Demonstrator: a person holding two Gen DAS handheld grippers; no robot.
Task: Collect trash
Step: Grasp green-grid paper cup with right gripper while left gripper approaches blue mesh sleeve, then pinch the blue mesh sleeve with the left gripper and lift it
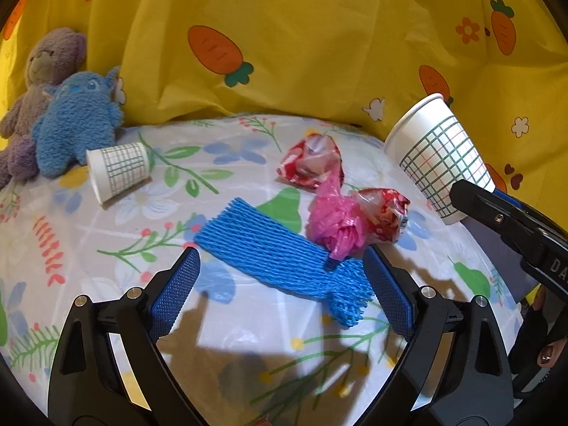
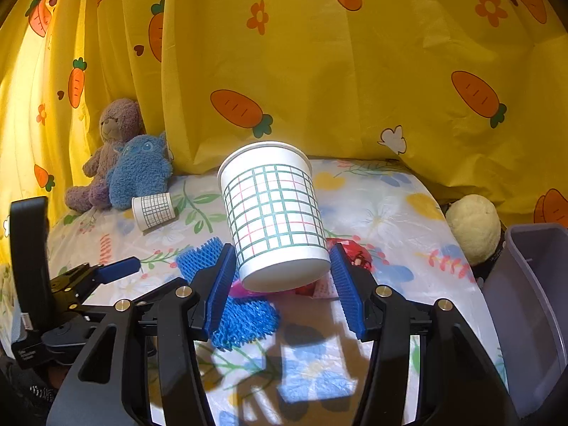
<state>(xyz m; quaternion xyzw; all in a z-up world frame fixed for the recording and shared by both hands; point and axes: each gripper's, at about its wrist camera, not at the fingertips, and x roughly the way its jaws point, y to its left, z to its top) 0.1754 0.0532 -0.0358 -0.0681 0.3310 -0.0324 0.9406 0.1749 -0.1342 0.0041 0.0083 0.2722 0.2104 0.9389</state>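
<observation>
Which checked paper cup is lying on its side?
The small cup beside the blue plush; the other cup is held in the right gripper.

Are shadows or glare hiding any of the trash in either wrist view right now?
Left wrist view: hard light throws the left gripper shadow onto the tablecloth short of the blue foam net, which stays sharp. Right wrist view: the held paper cup hides most of the red wrappers; fisheye bends the edges.

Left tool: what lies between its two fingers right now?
The blue foam net lies flat on the floral cloth between the open left tool's fingers, untouched; the left wrist view shows it.
</observation>
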